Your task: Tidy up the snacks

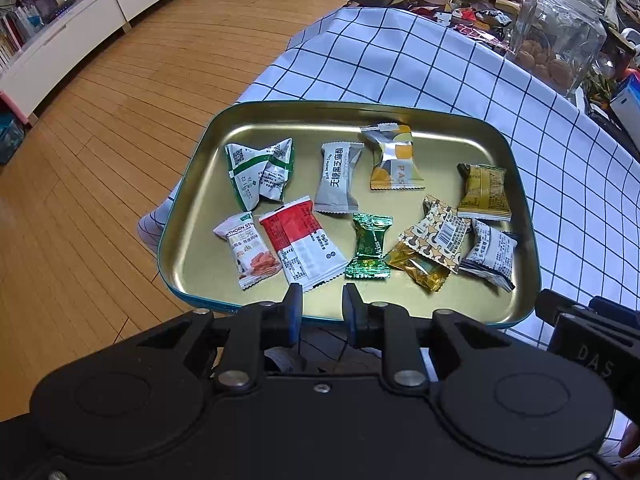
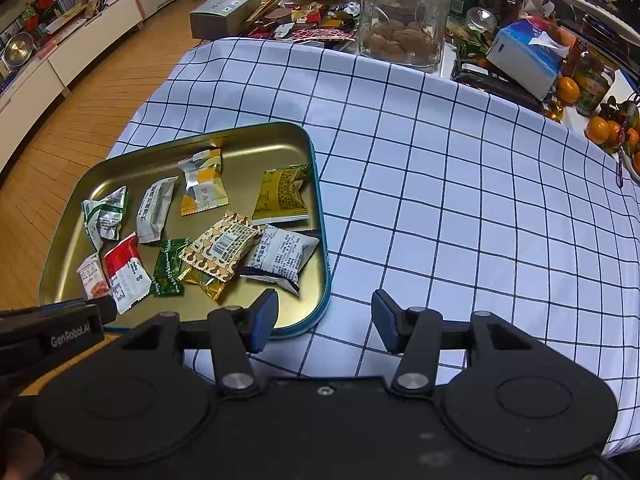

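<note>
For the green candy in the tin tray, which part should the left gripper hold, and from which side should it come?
Grip the green candy across its narrow middle, coming from above with the left gripper. It lies flat in the tray, long axis pointing away from the gripper, flared ends front and back, with some free space on its left side.

Bright, even daylight in both views, cool and slightly blue on the checked cloth. Soft sheen along the gold floor of the tin tray, strongest toward its far rim; small sharp glints on the foil wrappers. Reflections and highlights on the glass jar. Shadows faint and short beneath the packets. Strong fisheye bending: grid lines curved, wooden floor boards bowed, far clutter squeezed toward the corners. Centre sharp enough to read print on the packets; edges softer, with mild compression smear. Black body of each hand-held gripper dark, with little detail.
</note>
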`<action>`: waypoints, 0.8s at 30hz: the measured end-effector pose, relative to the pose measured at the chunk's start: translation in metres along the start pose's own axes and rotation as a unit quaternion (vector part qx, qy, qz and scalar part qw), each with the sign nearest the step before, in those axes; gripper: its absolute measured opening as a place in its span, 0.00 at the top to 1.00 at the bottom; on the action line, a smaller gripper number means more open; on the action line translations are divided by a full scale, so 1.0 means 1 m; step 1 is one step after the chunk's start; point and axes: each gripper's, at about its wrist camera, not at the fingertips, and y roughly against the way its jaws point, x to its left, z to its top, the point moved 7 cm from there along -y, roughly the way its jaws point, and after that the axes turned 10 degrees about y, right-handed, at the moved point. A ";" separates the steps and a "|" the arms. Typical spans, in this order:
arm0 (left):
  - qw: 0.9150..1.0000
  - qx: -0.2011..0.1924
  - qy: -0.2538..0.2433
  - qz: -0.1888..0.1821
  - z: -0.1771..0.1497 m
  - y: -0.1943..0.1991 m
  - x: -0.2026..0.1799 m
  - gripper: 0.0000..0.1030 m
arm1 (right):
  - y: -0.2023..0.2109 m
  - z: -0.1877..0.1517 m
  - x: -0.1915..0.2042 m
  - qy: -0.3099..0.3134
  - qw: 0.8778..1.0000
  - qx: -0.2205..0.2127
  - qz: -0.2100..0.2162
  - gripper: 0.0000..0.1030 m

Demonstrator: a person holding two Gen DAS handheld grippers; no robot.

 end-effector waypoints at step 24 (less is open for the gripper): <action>0.999 -0.012 -0.030 0.017 -0.002 0.000 -0.007 0.69 | -0.003 -0.002 0.000 0.004 1.000 0.008 0.002 0.48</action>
